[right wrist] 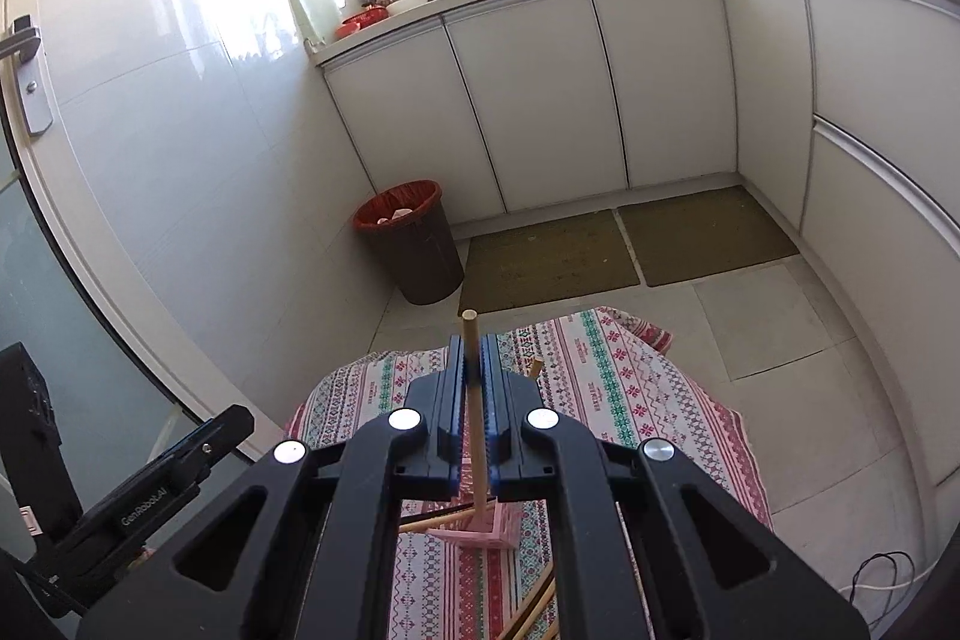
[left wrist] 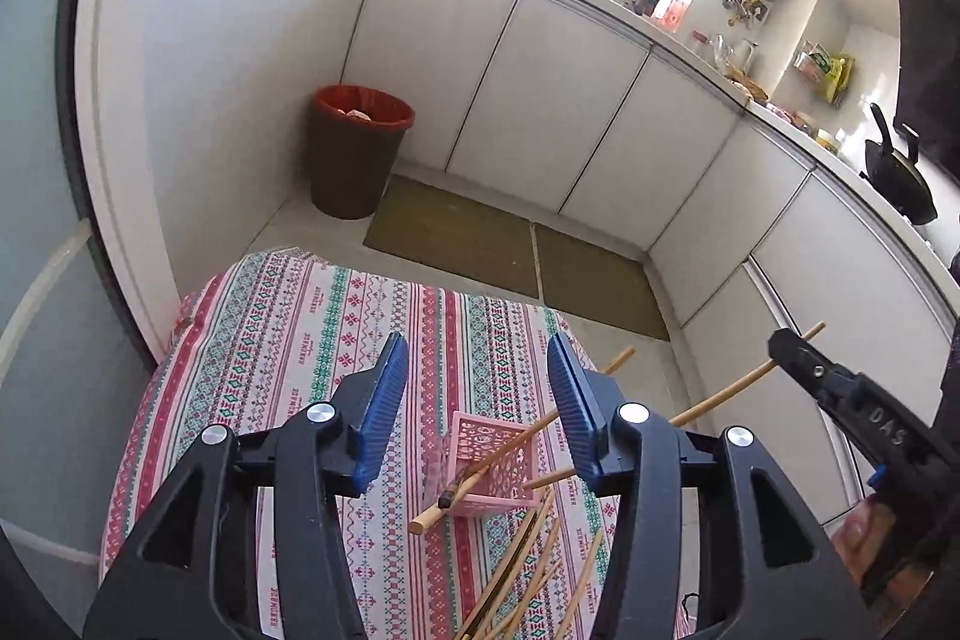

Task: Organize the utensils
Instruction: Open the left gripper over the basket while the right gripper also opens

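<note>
Brown bin (left wrist: 354,154) with red liner in corner by white cabinets (left wrist: 540,100); two olive mats (right wrist: 630,250) on floor; black wok (left wrist: 900,178) on cluttered counter.

Over a round table (left wrist: 270,328) with a patterned cloth, the left gripper (left wrist: 477,388) hangs with jaws apart above a pink basket (left wrist: 489,460) holding chopsticks (left wrist: 510,451), loose ones (left wrist: 528,574) scattered just beside it.

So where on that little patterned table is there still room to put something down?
The far and left parts of the striped patterned tablecloth lie bare, from the pink lattice plastic basket out to the cloth's far edge. It is crowded on the near right side, where loose wooden chopsticks are strewn beside the basket and two lean across it.
</note>
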A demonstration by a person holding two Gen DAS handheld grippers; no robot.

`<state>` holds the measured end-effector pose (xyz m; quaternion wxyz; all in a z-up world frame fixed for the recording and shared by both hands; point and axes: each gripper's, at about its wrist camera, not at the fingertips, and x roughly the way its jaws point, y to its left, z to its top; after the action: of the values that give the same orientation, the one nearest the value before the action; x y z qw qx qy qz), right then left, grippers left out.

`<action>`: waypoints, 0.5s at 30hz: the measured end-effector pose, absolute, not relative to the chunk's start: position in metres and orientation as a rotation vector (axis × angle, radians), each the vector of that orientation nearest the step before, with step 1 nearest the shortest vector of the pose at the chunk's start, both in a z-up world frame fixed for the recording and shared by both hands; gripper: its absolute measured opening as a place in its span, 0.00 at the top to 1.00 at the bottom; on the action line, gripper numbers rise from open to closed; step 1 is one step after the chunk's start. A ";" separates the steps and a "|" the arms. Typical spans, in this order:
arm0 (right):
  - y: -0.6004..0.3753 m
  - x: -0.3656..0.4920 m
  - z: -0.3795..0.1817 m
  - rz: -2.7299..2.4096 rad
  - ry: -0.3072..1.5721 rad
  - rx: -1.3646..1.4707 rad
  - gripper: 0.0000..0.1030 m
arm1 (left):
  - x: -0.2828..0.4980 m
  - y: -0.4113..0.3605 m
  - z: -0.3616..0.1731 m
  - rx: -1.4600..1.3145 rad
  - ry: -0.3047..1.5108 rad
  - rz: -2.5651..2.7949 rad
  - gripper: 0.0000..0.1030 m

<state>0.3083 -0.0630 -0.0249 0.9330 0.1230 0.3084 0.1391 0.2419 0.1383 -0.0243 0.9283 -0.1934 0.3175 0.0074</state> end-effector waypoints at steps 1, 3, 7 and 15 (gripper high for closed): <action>-0.059 0.310 -0.028 0.284 0.635 0.245 0.95 | 0.242 0.139 -0.025 -0.399 0.653 0.015 0.55; -0.048 0.314 -0.037 0.276 0.637 0.227 0.94 | 0.242 0.140 -0.026 -0.400 0.658 0.016 0.55; -0.041 0.320 -0.048 0.308 0.634 0.253 0.90 | 0.240 0.143 -0.025 -0.404 0.656 0.013 0.52; -0.059 0.299 -0.035 0.282 0.586 0.293 0.49 | 0.232 0.143 -0.022 -0.391 0.649 0.020 0.50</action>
<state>0.2991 -0.0586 -0.0351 0.9371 0.1434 0.2868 0.1380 0.2317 0.1428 -0.0218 0.9290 -0.1908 0.3170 0.0099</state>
